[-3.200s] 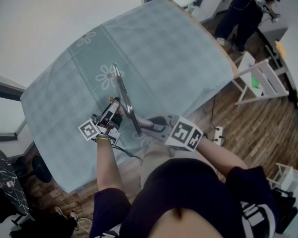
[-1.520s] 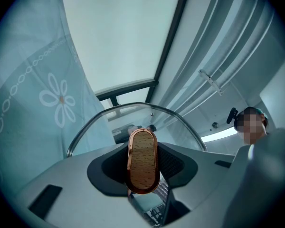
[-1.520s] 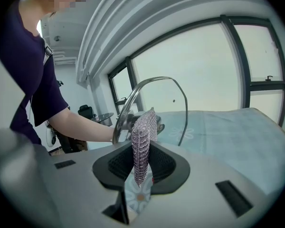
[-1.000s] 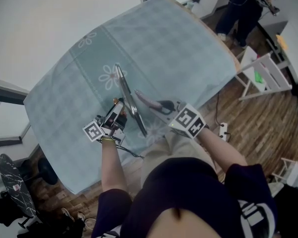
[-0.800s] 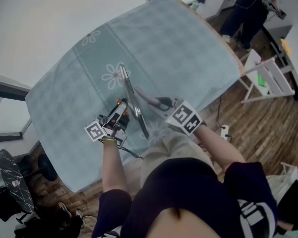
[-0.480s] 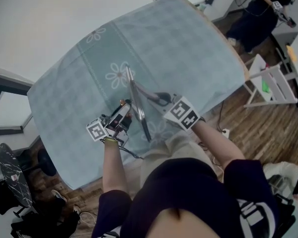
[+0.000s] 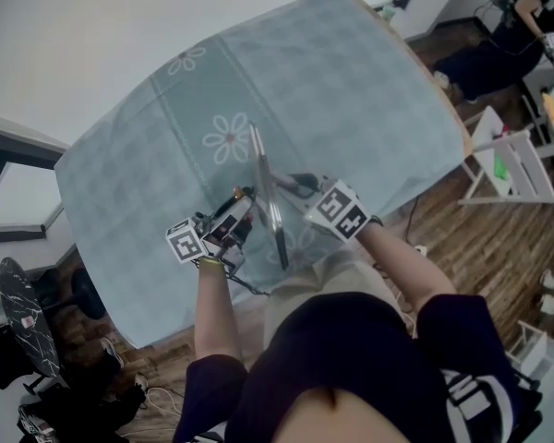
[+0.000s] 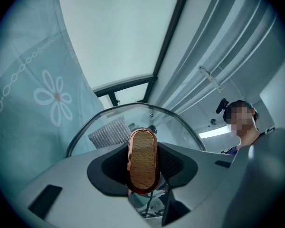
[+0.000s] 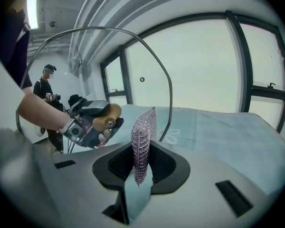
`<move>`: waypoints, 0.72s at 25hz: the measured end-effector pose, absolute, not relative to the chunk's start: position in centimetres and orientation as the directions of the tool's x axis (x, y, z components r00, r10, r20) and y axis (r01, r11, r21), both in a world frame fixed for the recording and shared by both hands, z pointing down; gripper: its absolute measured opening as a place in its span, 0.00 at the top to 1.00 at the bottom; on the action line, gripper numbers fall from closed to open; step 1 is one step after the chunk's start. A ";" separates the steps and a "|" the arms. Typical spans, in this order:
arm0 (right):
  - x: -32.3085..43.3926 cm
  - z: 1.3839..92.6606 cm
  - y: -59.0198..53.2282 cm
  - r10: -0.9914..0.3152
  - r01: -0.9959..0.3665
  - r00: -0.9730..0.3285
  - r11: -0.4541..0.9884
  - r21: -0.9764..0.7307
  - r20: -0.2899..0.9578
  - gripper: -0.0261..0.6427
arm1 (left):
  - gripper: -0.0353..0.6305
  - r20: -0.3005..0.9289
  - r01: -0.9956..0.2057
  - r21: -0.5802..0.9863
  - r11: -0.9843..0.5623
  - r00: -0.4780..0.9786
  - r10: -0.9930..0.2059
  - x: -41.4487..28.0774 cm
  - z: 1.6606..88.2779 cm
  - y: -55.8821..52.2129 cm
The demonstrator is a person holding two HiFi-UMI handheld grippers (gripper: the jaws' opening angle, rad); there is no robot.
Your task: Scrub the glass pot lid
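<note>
Partly hidden: glass pot lid [image 7: 269,201] shows edge-on in the head view, upright over the table; whether its rim touches the cloth cannot be told.
Left gripper [image 8: 142,164]: jaws clamped on the lid's wooden knob [image 8: 142,146].
Right gripper [image 9: 141,167]: jaws pinched on a mesh scrubber [image 9: 145,127] beside the glass; contact unclear.
Surface: pale green checked tablecloth [image 7: 351,81], daisy prints.
Room: large windows [image 9: 204,65], wooden floor [image 7: 471,220].

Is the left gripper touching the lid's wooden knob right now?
Touching. The left gripper view shows the wooden knob clamped between both jaws of the left gripper.
</note>
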State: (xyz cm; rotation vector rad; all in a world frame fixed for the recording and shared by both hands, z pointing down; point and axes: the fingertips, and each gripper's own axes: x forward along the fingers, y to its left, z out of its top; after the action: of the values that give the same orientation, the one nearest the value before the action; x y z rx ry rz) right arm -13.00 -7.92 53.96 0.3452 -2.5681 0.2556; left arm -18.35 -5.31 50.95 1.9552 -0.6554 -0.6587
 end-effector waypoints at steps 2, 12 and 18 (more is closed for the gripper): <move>-13.1 54.2 -8.0 -0.193 -0.296 -0.825 0.948 -0.115 0.531 0.84 | 0.70 -0.173 -0.176 0.892 -0.416 0.717 -0.675 -18.2 51.0 -5.2; -13.6 55.3 -7.8 -0.161 -0.270 -0.822 0.955 -0.125 0.546 0.84 | 0.70 -0.174 -0.172 0.894 -0.415 0.719 -0.673 -18.3 51.0 -5.4; -13.7 56.2 -6.3 -0.123 -0.240 -0.820 0.961 -0.141 0.559 0.84 | 0.70 -0.178 -0.169 0.894 -0.415 0.715 -0.676 -18.5 51.2 -5.3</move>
State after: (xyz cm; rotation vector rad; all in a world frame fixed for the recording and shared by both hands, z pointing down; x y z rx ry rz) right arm -13.72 -6.31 56.21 0.2554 -2.5369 0.2750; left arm -18.46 -5.35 51.18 1.9519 -0.6489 -0.6577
